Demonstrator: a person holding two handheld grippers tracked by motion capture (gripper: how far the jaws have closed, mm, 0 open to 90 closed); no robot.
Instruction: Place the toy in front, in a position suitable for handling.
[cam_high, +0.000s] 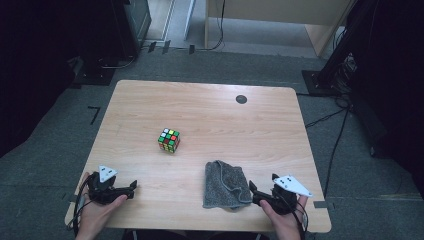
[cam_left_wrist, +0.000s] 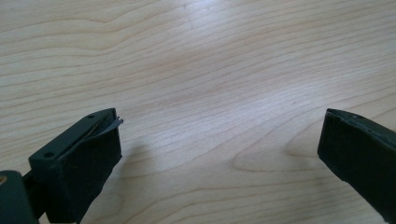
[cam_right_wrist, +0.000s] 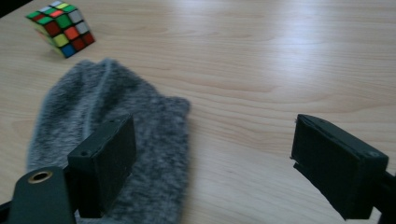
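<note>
Holding the left gripper (cam_high: 131, 189) and right gripper (cam_high: 252, 192) low at the tabletop's (cam_high: 210, 115) near edge, fingers (cam_left_wrist: 86, 163) of both spread wide, gripping nothing.

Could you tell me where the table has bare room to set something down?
The whole far half of the table is bare beyond the cube, save a small dark disc. The near edge is crowded: the left gripper, the grey cloth and the right gripper beside it.
</note>
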